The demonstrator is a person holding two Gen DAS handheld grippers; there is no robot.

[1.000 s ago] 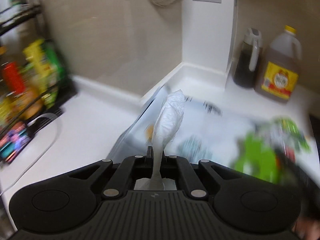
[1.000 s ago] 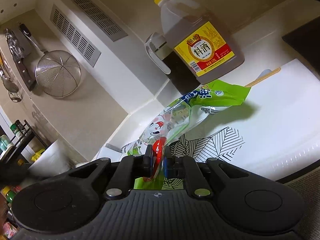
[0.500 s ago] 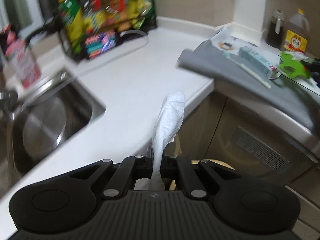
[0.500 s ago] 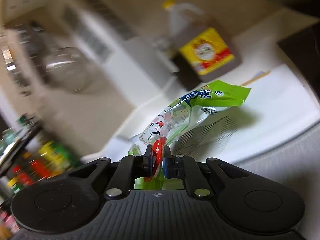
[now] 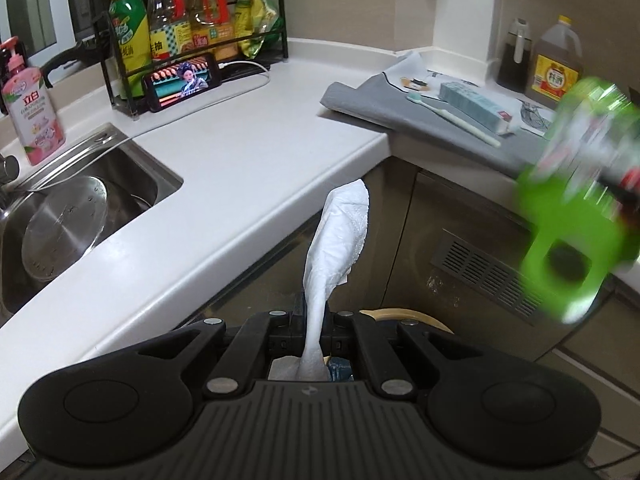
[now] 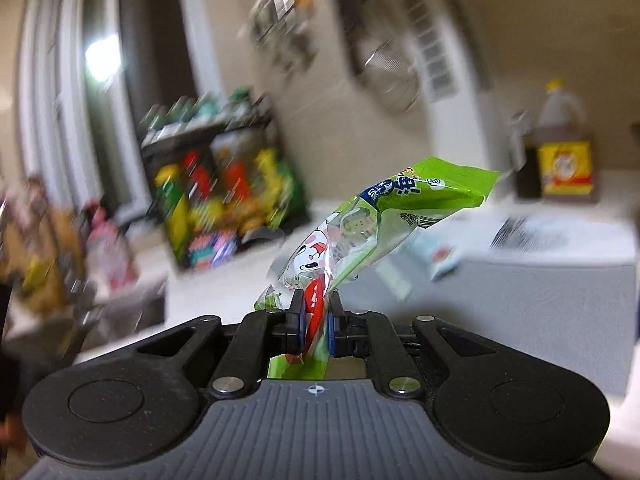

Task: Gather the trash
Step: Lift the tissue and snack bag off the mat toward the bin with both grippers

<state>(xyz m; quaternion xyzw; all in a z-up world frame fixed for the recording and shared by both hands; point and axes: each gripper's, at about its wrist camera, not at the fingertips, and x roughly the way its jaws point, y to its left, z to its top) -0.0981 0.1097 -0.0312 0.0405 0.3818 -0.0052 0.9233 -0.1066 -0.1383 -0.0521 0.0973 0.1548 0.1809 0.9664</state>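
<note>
Left gripper (image 5: 315, 326): jaws pressed together on a twisted white paper towel (image 5: 340, 240); it stands up out of the pinch, free end loose. Right gripper (image 6: 316, 320): jaws pinching a green snack wrapper (image 6: 384, 224) low on its crumpled end, most of it sticking out ahead. Both pieces of trash are off the counter and in my grip.

Just below my left jaws, a curved tan rim (image 5: 404, 314) peeks out. Probably the bin, but most of it is hidden behind my own body, can't confirm.

Judgement: step in hand is carry-to-bin, then drop.
- Keep both pinches tight until over the opening. Towel is limp, wrapper is slick and light, either can slip or drift.
- Release one side at a time; wrapper may cling to a pad, so open wide.
- In the left view the wrapper (image 5: 576, 216) shows as a green blur off to the side. Right view is smeared too, so slow down before letting go.

Further out: white countertop (image 5: 240, 184), sink (image 5: 80, 216) with a steel pan. Beyond, a grey cloth (image 5: 400, 104) with a toothbrush (image 5: 452, 114) and a toothpaste box (image 5: 476, 106). I can't tell whether those count as trash.

Far back: condiment rack (image 5: 192, 28), phone (image 5: 182, 82) propped against it, cooking wine jug (image 5: 556, 66) in the corner.
</note>
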